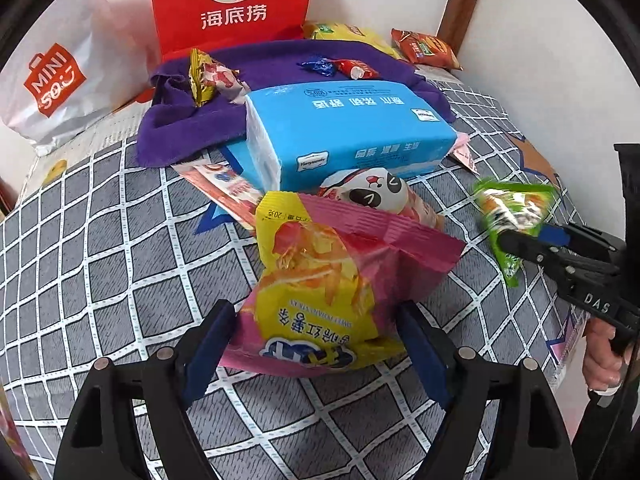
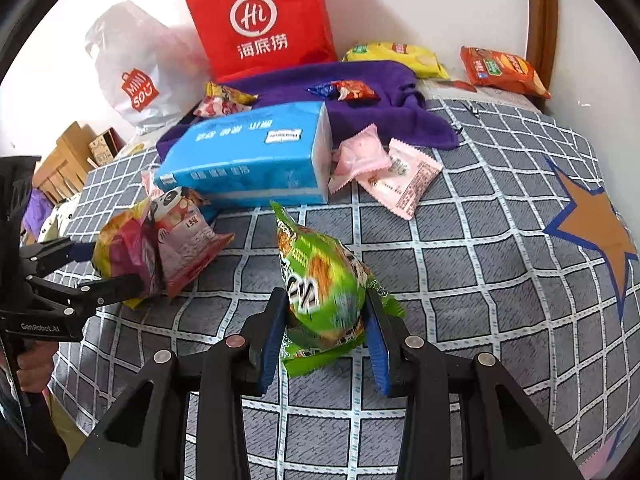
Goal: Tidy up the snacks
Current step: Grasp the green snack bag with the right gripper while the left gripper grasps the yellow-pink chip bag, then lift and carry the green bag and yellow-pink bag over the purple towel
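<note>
In the lower centre of the left wrist view we hold our left gripper [image 1: 316, 344] with its jaws closed on a pink and yellow snack bag [image 1: 324, 280], lifted over the grey checked bedcover [image 1: 100, 264]. In the lower centre of the right wrist view our right gripper [image 2: 324, 332] clamps a green snack packet [image 2: 324, 280], blurred, its jaws narrowed against its sides. Just above centre lies a blue tissue pack [image 2: 248, 156], partly on a purple towel [image 2: 380, 92]; a panda-print packet [image 2: 180, 232] sits at mid left, and two pale pink packets [image 2: 384, 168] touch the tissue pack's right end. A red paper bag [image 2: 260, 20] and a white shopping bag [image 2: 128, 68] stand at the top, with a yellow chip bag [image 2: 396, 56] and an orange chip bag [image 2: 500, 68] at upper right.
</note>
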{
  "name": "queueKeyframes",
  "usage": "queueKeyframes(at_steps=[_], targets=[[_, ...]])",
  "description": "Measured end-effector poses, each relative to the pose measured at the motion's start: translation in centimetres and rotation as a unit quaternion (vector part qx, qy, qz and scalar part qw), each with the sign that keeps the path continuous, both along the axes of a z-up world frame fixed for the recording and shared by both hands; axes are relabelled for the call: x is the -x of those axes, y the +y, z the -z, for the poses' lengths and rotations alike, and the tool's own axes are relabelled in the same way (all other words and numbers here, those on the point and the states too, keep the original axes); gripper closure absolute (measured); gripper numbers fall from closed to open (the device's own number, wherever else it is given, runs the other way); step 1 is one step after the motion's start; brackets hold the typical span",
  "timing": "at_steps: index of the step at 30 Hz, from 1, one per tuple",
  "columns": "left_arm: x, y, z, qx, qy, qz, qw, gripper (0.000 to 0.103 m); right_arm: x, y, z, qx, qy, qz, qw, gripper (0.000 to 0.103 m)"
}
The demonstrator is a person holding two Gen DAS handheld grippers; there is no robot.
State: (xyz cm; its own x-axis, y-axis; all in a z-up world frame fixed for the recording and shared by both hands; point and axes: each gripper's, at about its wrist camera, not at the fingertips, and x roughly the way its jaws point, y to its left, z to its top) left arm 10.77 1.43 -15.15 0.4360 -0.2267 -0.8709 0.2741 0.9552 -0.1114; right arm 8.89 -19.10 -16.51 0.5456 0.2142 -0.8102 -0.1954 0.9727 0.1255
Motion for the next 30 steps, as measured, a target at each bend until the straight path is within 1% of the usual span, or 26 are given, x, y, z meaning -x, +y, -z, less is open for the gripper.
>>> queueKeyframes(at_steps=[1, 2, 3, 4, 5, 7, 8, 11, 12, 13, 21, 25, 30], targets=[[0.0, 0.2, -0.1, 0.007, 0.000, -0.001, 1.0000, 0.027, -0.1, 0.2, 0.2, 0.001, 0.001, -0.002, 1.000, 0.065], [-0.1, 0.4, -0.2, 0.017, 0.000, -0.002, 0.9999, 0.028, -0.3, 0.4, 0.3, 0.001, 0.003, -0.004, 1.000, 0.065], [-0.1, 0.7, -0.4, 0.025, 0.001, -0.003, 0.9997, 0.033, -0.4, 0.5, 0.4, 0.001, 0.003, -0.005, 1.000, 0.065], [-0.1, 1.1, -0.6, 0.036, 0.003, -0.005, 0.9993, 0.041, -0.5, 0.8, 0.5, 0.004, 0.003, -0.007, 1.000, 0.063], [0.0, 1.4, -0.7, 0.049, 0.006, -0.006, 0.9988, 0.044, -0.7, 1.0, 0.7, 0.007, 0.004, -0.010, 1.000, 0.061], [-0.1, 1.9, -0.9, 0.062, 0.009, -0.010, 0.9980, 0.050, -1.0, 1.4, 0.8, 0.011, 0.002, -0.013, 1.000, 0.054], [0.0, 2.2, -1.1, 0.068, 0.009, -0.011, 0.9976, 0.051, -1.1, 1.6, 0.9, 0.013, 0.001, -0.012, 1.000, 0.054], [0.3, 2.8, -1.5, 0.078, 0.007, -0.016, 0.9968, 0.053, -1.5, 1.9, 1.0, 0.011, -0.001, -0.013, 1.000, 0.055], [0.4, 3.0, -1.6, 0.082, 0.006, -0.018, 0.9964, 0.054, -1.5, 1.9, 1.1, 0.014, 0.000, -0.012, 1.000, 0.065], [0.5, 3.2, -1.8, 0.085, 0.006, -0.019, 0.9962, 0.054, -1.6, 2.0, 1.0, 0.016, 0.000, -0.012, 1.000, 0.066], [0.9, 3.9, -3.7, 0.098, -0.007, -0.025, 0.9948, 0.056, -0.7, 1.6, -1.1, 0.014, -0.025, -0.009, 1.000, 0.067], [0.6, 3.9, -4.8, 0.107, -0.011, -0.029, 0.9938, 0.056, -0.5, 1.1, -2.5, 0.010, -0.036, -0.003, 0.999, 0.067], [-0.3, 3.4, -6.6, 0.106, -0.022, -0.033, 0.9936, 0.056, -0.7, 1.0, -4.5, -0.001, -0.046, -0.005, 0.999, 0.067]])
